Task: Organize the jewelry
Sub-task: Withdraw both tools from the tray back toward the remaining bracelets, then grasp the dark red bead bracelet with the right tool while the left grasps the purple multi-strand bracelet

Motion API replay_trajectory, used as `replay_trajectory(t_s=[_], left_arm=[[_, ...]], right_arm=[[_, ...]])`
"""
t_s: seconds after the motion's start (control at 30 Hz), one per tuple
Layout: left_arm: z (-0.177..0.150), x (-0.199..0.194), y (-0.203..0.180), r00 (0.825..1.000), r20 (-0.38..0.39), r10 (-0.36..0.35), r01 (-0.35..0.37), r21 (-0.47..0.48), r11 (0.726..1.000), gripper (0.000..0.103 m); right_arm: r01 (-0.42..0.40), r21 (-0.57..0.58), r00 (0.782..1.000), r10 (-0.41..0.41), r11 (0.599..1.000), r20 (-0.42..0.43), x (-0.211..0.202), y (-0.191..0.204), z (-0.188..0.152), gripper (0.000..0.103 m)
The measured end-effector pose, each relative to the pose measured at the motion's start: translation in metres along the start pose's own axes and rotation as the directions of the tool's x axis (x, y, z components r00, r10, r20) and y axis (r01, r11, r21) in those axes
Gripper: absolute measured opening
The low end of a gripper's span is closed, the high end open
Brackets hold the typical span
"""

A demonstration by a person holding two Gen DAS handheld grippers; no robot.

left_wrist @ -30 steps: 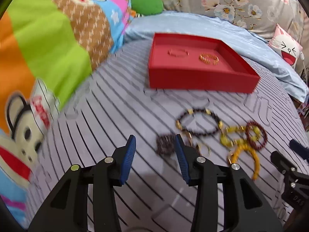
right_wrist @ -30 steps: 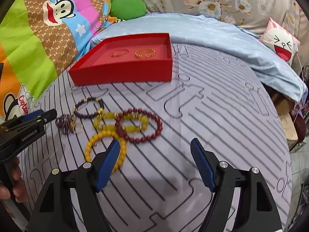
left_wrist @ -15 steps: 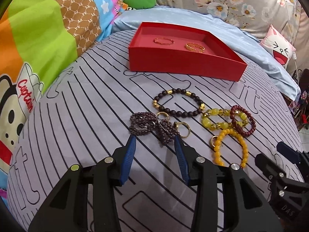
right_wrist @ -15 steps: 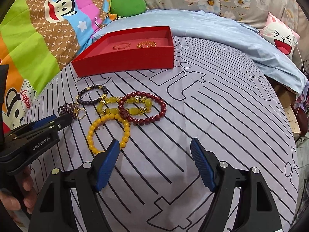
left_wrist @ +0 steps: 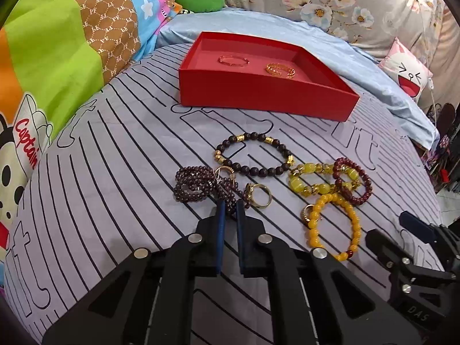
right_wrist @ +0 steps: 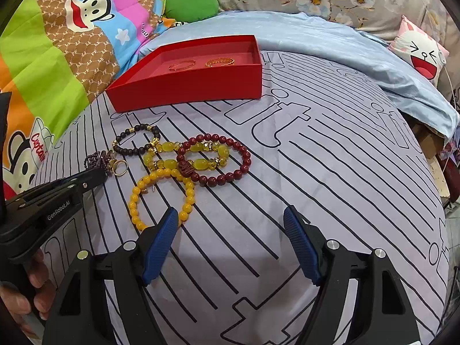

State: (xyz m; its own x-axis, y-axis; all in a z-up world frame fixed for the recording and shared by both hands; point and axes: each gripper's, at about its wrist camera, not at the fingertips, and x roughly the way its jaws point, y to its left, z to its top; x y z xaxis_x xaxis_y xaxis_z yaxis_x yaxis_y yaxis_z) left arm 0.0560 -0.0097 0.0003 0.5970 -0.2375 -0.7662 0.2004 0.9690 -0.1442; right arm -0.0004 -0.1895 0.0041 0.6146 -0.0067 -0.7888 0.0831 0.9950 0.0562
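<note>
Left wrist view: the left gripper (left_wrist: 229, 205) is clenched, its blue pads nearly together on a strand of the purple beaded bracelet (left_wrist: 192, 184), which lies bunched on the striped sheet (left_wrist: 115, 172); how firmly the beads are pinched is hard to judge. A gold ring (left_wrist: 260, 195) sits at 2 o'clock from the tips. The dark bead bracelet (left_wrist: 254, 155) lies at 12 o'clock, the orange bead bracelet (left_wrist: 335, 225) at 3 o'clock. The red tray (left_wrist: 258, 97) at 12 o'clock, farther off, holds two gold bangles (left_wrist: 280, 70). The right tool at 4 o'clock reads "DAS"; the blanket (left_wrist: 26, 141) at 9 o'clock reads "Captain".

Right wrist view: the right gripper (right_wrist: 230, 244) stands wide open and empty above bare sheet, its left pad just beside the orange bracelet. The red bead bracelet (right_wrist: 230, 169) lies at 12 o'clock. At 9 o'clock the left gripper's body reads "GenRobot.AI".
</note>
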Motion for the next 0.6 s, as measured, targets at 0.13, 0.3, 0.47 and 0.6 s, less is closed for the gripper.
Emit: replay_trajectory(t_s=[0.13,0.3,0.47,0.6], left_arm=[[0.003,-0.006,0.001,1.0,0.012,-0.007,0.007,-0.003,1.0,0.007],[0.009,-0.015,0.005,1.0,0.024,-0.02,0.021,-0.019,1.0,0.007],[0.015,-0.025,0.01,0.999,0.044,-0.025,0.027,-0.032,0.999,0.007],[0.022,-0.027,0.012,0.998,0.055,-0.025,0.027,-0.036,0.999,0.007]], right_arm=[[-0.008,-0.003,1.0,0.008,1.0,-0.001,0.002,0.003,0.002,0.073],[-0.018,-0.011,1.0,0.018,1.0,0.001,0.002,0.008,0.005,0.072],[-0.024,-0.013,1.0,0.024,1.0,0.005,0.002,0.011,0.007,0.072],[-0.021,-0.01,1.0,0.021,1.0,0.003,0.006,0.01,0.01,0.072]])
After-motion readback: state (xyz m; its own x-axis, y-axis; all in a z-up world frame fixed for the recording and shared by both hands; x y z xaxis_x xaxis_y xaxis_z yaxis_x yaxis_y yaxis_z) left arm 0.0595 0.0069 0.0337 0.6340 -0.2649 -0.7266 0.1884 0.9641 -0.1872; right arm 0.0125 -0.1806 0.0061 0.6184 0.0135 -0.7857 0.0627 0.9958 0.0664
